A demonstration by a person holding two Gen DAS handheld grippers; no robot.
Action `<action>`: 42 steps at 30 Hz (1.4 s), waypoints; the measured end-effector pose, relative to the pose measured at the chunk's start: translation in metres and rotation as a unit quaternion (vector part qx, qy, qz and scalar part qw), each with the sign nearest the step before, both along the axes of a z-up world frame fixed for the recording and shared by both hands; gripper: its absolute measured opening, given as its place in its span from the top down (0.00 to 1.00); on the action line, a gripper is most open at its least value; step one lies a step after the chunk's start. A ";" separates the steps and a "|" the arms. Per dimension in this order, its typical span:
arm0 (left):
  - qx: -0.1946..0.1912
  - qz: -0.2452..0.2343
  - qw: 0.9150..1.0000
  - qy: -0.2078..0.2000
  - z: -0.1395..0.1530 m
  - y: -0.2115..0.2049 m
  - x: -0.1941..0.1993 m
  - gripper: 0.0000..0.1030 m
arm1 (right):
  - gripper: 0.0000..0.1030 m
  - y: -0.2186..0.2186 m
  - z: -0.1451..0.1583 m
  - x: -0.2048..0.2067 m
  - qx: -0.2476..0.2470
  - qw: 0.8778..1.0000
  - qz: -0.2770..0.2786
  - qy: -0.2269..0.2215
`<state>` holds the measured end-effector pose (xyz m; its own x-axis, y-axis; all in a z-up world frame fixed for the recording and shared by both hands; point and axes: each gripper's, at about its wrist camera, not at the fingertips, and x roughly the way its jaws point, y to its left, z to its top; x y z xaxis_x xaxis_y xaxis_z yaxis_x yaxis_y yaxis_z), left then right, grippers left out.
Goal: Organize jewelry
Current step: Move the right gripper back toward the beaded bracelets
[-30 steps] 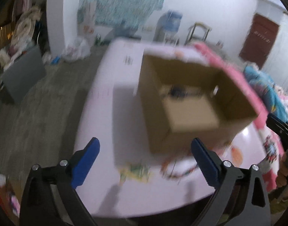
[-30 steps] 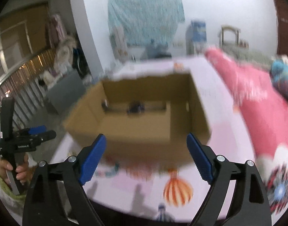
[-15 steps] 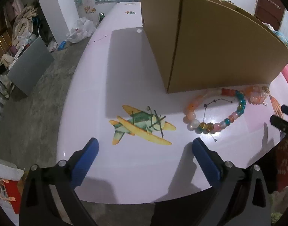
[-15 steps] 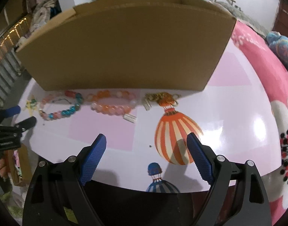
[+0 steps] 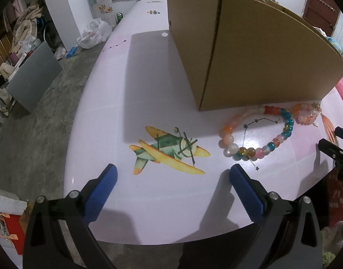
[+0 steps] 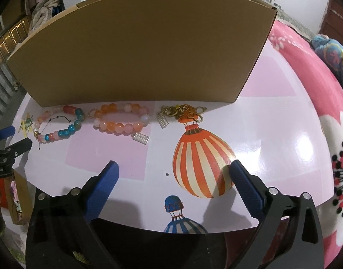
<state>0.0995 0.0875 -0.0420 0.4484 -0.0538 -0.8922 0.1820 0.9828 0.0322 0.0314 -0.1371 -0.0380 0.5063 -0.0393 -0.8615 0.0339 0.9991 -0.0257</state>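
Observation:
A brown cardboard box (image 6: 140, 44) stands on the pink table; it also shows in the left wrist view (image 5: 250, 51). In front of it lie a multicoloured bead bracelet (image 6: 59, 125) (image 5: 258, 132), an orange-pink bead bracelet (image 6: 121, 121) (image 5: 306, 114) with a small silver charm (image 6: 140, 138), and a tangle of gold chain (image 6: 182, 112) with another silver charm (image 6: 162, 120). My left gripper (image 5: 172, 177) is open and empty, low over the table's front left edge, near the multicoloured bracelet. My right gripper (image 6: 173, 172) is open and empty, in front of the jewelry.
The table (image 6: 272, 121) bears printed pictures: an airplane (image 5: 169, 150) and a striped balloon (image 6: 200, 154). Its front edge lies just under both grippers. A pink floral blanket (image 6: 324, 103) lies to the right. Floor clutter and a grey panel (image 5: 32, 76) lie to the left.
Both grippers have dropped from a view above the open box down to table level in front of it. Over the last half second they barely moved. Both stay open.

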 end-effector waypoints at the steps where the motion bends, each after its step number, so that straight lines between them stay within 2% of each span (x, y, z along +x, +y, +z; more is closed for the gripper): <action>1: 0.001 0.000 1.000 0.002 0.000 0.000 0.001 0.04 | 0.08 0.000 0.000 0.000 0.000 1.000 0.000 0.001; 20: -0.008 0.001 1.000 0.005 -0.002 0.003 0.002 0.04 | 0.08 -0.003 -0.004 0.014 0.000 1.000 0.002 0.021; 37: -0.008 0.000 1.000 -0.005 -0.002 0.002 0.000 0.04 | 0.08 -0.003 -0.005 0.011 -0.001 1.000 0.011 0.006; 40: -0.004 -0.006 1.000 -0.011 -0.001 0.001 -0.001 0.04 | 0.08 -0.007 -0.002 0.011 0.014 1.000 0.014 0.004; 42: 0.002 -0.008 1.000 -0.016 0.000 0.000 -0.002 0.04 | 0.08 -0.013 0.003 0.008 0.052 0.999 0.012 -0.009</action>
<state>0.0976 0.0874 -0.0416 0.4761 -0.0578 -0.8775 0.1969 0.9795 0.0423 0.0390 -0.1503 -0.0347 0.5222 0.0614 -0.8506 0.0096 0.9969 0.0778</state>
